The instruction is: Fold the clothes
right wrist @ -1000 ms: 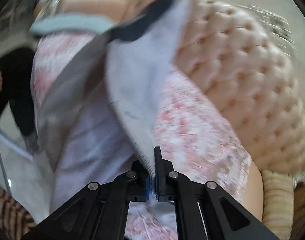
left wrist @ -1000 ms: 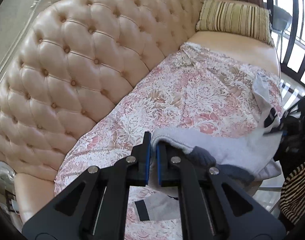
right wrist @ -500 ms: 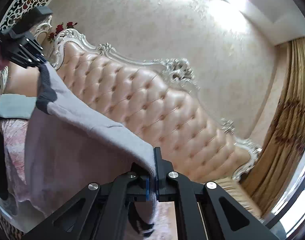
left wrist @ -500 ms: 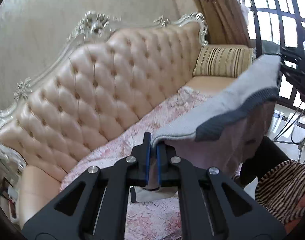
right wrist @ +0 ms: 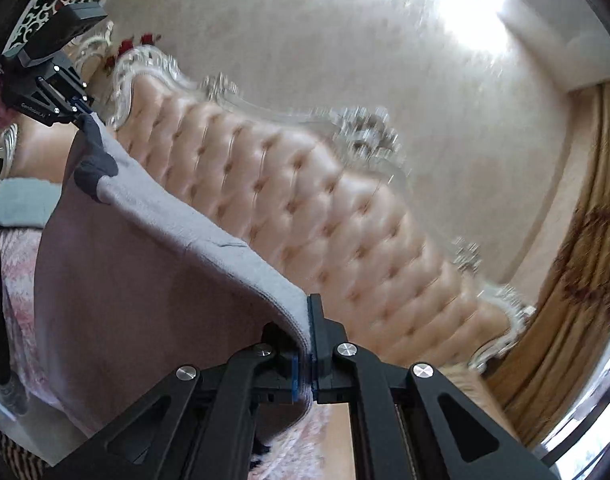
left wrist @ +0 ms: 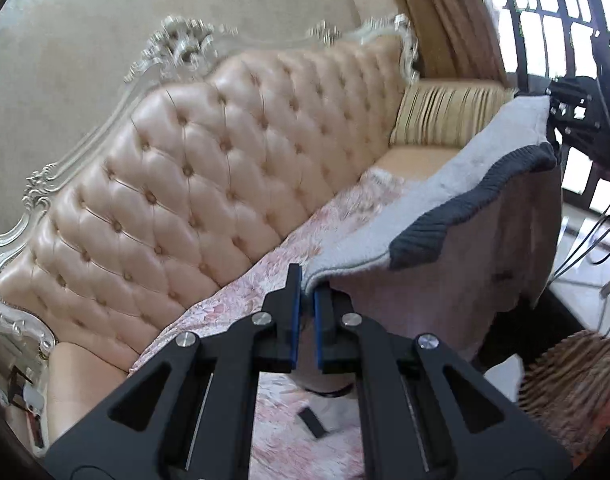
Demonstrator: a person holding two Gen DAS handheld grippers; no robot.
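Observation:
A light grey sweater (left wrist: pixel 445 184) with a dark ribbed neckband (left wrist: pixel 465 208) hangs stretched in the air in front of the sofa. My left gripper (left wrist: pixel 308 292) is shut on one top corner of it. The other gripper (left wrist: pixel 561 116) holds the far corner at the right. In the right wrist view my right gripper (right wrist: pixel 308 344) is shut on the sweater's edge (right wrist: pixel 193 228), and the left gripper (right wrist: pixel 75 110) pinches the dark band at the upper left. The body of the sweater (right wrist: pixel 145 312) hangs down below that edge.
A pink tufted sofa (left wrist: pixel 209 184) with a floral pink cover (left wrist: pixel 273 272) on its seat lies under the sweater. A striped cushion (left wrist: pixel 445 116) is at its far end, curtains (right wrist: pixel 577 300) and a window (left wrist: pixel 545 12) beyond. A striped garment (left wrist: pixel 565 384) shows low right.
Both grippers rose with the sweater, lifting it off the sofa seat and spreading it in the air. Both views tilted up from the seat to the sofa back and wall.

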